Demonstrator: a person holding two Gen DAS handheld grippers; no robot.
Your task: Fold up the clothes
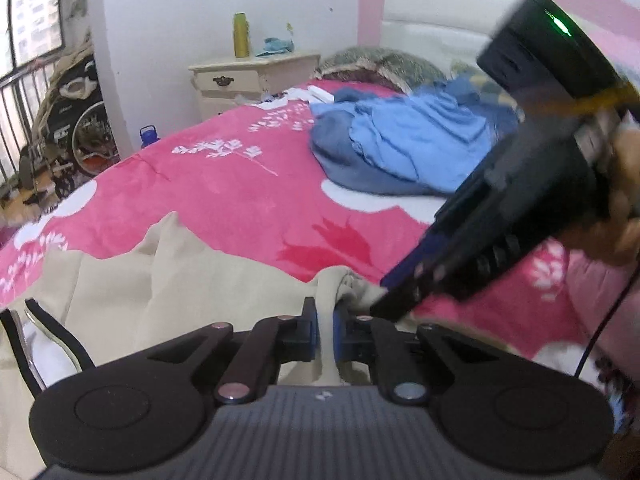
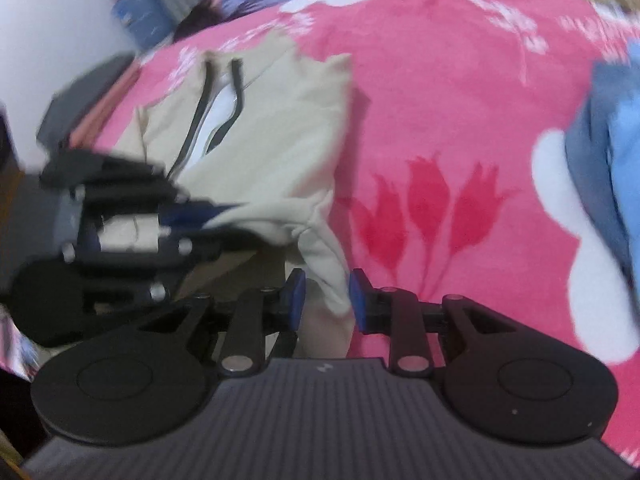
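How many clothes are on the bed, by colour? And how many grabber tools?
Beige clothes: 1, the beige garment on the pink blanket.
Blue clothes: 1 pile, the blue heap; I cannot tell how many pieces are in it.
Grabber tools: 2, the left gripper and the right gripper.
Total: 4.

My left gripper (image 1: pixel 325 330) is black with blue jaw pads and silver pivot screws. My right gripper (image 2: pixel 325 300) looks the same. Its housing shows a green light, possibly a status lamp.
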